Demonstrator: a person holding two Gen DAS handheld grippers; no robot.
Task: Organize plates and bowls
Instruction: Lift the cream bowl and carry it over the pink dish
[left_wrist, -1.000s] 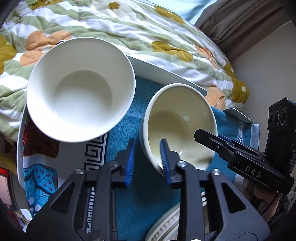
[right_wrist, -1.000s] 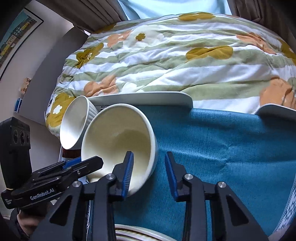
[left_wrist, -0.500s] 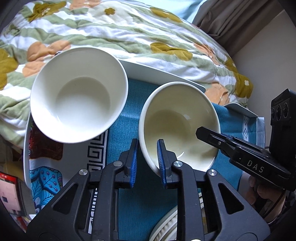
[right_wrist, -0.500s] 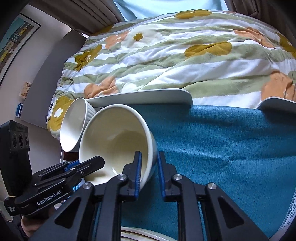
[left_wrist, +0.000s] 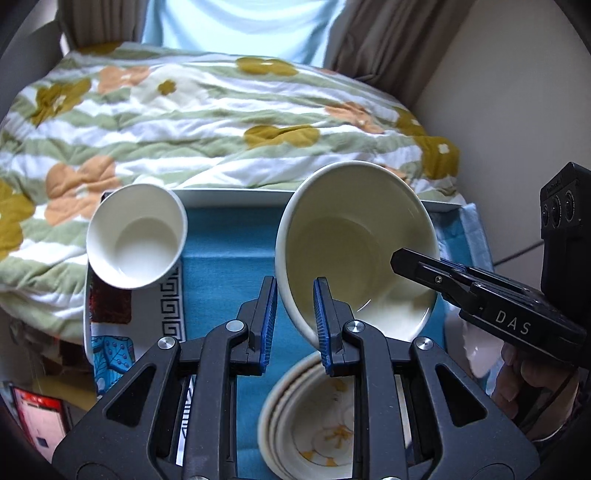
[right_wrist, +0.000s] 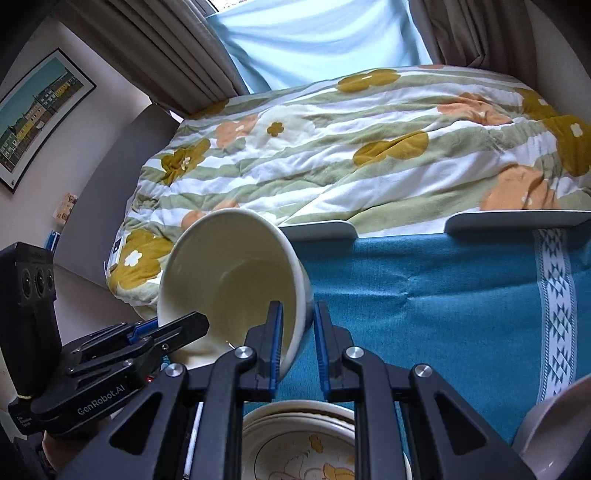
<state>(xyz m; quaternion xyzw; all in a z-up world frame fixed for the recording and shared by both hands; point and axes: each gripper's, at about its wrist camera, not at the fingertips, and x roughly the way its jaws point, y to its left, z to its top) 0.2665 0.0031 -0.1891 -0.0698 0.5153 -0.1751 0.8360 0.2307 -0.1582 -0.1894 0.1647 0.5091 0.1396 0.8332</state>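
— Any writing you can read?

— Two marks. The right gripper, seen from the left wrist camera, carries "DAS" in pale letters on its black body. The left gripper, seen from the right wrist camera, reads "GenRobot.AI".

— And what are they holding?

— Both pinch the rim of the same cream bowl, one on each side. It is smooth glazed ceramic, round and deep, tilted and held above the teal cloth. The right gripper's jaws have just been closing, with the rim between its blue pads.

— What lies under it?

— A stack of bowls with a yellow painted motif inside, directly below. To the left a smaller white bowl sits on a patterned tray with a black key border. Beyond is a soft flowered quilt.
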